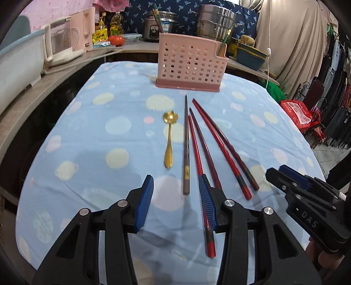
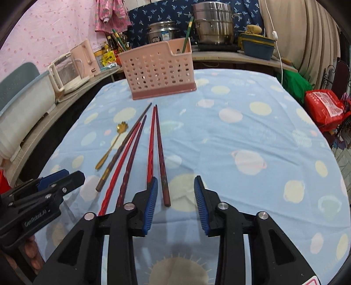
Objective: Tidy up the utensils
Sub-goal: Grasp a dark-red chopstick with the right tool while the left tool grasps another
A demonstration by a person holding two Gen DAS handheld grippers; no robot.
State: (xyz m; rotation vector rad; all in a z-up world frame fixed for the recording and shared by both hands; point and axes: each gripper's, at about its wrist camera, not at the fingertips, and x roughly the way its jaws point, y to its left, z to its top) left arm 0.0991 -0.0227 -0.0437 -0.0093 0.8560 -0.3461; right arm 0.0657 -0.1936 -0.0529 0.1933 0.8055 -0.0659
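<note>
A pink perforated utensil holder stands at the far side of the table. In front of it lie a gold spoon, a brown chopstick and several red and dark red chopsticks, side by side on the blue cloth. My left gripper is open and empty, low over the near ends of the brown and a red chopstick. My right gripper is open and empty over the near end of the rightmost dark chopstick. Each gripper shows at the edge of the other's view.
The table wears a blue cloth with pastel dots. A counter behind holds steel pots, a rice cooker, oil bottles, a pink kettle and a blue box. A red bag sits at right.
</note>
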